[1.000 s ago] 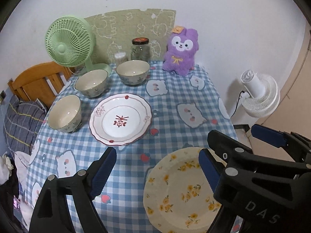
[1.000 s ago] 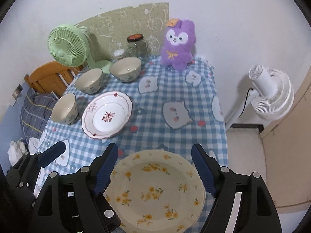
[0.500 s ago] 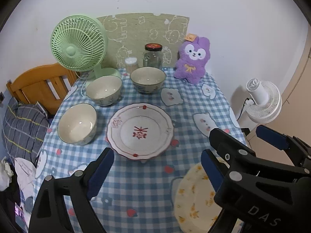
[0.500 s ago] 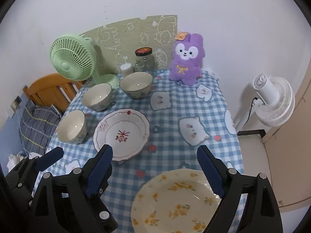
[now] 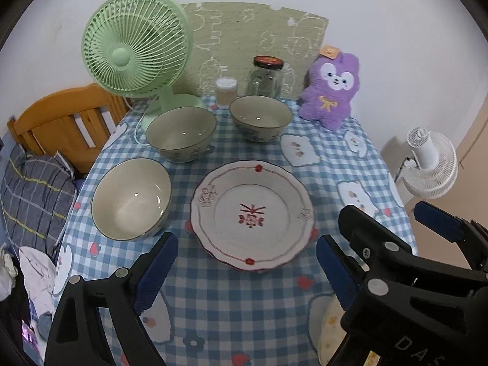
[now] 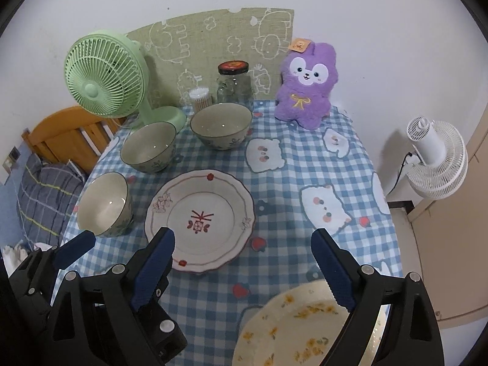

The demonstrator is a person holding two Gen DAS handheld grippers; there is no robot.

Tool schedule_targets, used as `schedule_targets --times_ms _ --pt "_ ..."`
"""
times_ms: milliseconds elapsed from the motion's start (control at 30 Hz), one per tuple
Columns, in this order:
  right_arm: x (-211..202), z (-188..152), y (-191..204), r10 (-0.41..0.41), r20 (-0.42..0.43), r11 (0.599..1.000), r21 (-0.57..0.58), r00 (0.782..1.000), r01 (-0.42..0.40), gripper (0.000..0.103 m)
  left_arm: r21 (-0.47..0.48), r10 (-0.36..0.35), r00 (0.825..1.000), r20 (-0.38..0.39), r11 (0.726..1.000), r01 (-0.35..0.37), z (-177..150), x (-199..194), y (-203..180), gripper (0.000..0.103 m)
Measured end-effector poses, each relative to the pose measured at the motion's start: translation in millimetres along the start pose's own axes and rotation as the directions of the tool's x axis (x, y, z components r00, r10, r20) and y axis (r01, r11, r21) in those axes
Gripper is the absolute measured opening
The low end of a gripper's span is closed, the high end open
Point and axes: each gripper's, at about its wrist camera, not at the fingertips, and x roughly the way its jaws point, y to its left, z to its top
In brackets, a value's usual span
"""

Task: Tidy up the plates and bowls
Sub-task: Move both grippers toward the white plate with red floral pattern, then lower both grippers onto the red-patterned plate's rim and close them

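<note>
Ceramic pieces all sit apart on the tabletop (image 6: 305, 158): three bowls (image 6: 149, 146) at upper left, red-trimmed plate (image 6: 199, 219) centre, yellow-flowered plate (image 6: 292, 320) lower right. Nothing is stacked, so we judge sorting barely begun. Left gripper (image 5: 247, 271) and right gripper (image 6: 244, 268) are both spread, empty.
</note>
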Motion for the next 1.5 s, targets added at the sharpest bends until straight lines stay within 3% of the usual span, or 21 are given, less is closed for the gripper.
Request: schedule_targets --times_ms 867,1233,1500 --pt "101.4 0.2 16.1 0.024 -0.119 1.000 -0.004 0.993 -0.024 0.074 -0.106 0.075 0.991 -0.110 0.991 -0.086 -6.2 96.5 33.8 0.066" --pt "136.2 0.4 9.5 -0.006 -0.160 1.000 -0.011 0.987 0.005 0.070 -0.122 0.105 0.985 -0.138 0.985 -0.123 -5.8 124.1 38.5 0.057" --pt "160.7 1.3 2.9 0.007 -0.203 1.000 0.016 0.979 -0.004 0.057 -0.133 0.105 0.980 -0.170 0.983 -0.129 -5.6 140.7 43.0 0.050"
